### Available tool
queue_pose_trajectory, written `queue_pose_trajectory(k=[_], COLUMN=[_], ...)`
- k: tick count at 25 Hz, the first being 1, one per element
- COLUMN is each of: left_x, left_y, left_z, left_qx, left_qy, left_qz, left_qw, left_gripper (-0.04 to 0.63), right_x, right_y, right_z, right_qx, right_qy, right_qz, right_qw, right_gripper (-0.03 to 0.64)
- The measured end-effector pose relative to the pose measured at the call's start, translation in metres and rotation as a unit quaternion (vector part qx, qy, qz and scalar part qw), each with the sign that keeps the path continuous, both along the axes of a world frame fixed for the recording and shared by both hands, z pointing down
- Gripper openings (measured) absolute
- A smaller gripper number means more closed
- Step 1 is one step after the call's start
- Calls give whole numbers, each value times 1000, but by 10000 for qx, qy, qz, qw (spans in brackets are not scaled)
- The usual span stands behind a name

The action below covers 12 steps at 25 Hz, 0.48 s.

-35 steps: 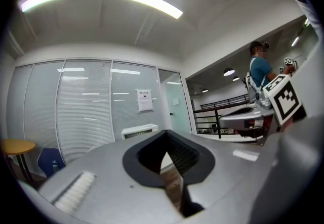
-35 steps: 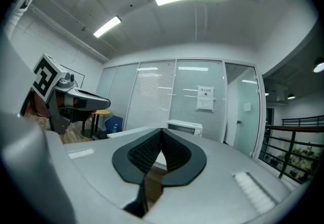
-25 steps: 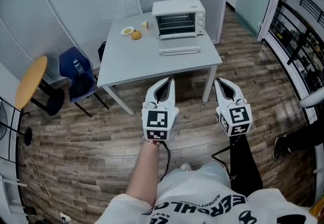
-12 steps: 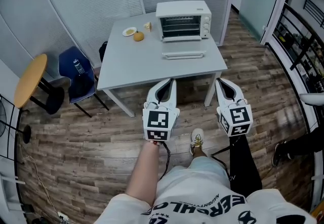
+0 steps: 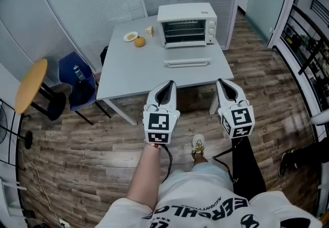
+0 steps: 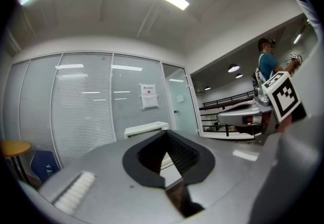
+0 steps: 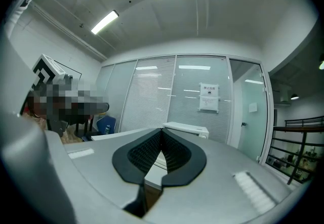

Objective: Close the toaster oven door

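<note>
A white toaster oven (image 5: 187,25) stands at the far side of a grey table (image 5: 133,72). Its door (image 5: 187,62) hangs open, folded down flat toward me with the handle at the front. Both grippers are held side by side before the table's near edge, well short of the oven. My left gripper (image 5: 168,84) is shut with nothing in it, and so is my right gripper (image 5: 222,82). In the left gripper view the oven (image 6: 147,129) shows beyond the left gripper (image 6: 166,137); in the right gripper view the oven (image 7: 186,129) shows beyond the right gripper (image 7: 162,132).
An orange (image 5: 139,42), a small plate (image 5: 130,36) and a piece of food (image 5: 149,30) sit on the table's far left. A blue chair (image 5: 77,80) and a round yellow table (image 5: 31,85) stand to the left. A black railing (image 5: 308,41) runs along the right.
The person has stepped toward the table, so table and oven sit slightly nearer in view. Both grippers keep their pose and stay shut.
</note>
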<state>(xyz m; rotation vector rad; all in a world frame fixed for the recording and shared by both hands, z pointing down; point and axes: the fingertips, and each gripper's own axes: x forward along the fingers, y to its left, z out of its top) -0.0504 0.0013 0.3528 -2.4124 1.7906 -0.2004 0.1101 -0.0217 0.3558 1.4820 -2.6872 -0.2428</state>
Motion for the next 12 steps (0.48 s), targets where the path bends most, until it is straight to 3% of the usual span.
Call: queue_pose_trajectory(k=[12], left_x=[-9], left_y=[-109], left_z=[-1], left_qx=[-11], left_qy=[-98], left_qz=[-25], left_qw=[9999], left_gripper=[55], right_x=[-2], right_y=[-117], right_z=[1], right_qx=[-57], right_qy=[-164], right_qz=[43], right_qw=[9998], right_gripper=[0])
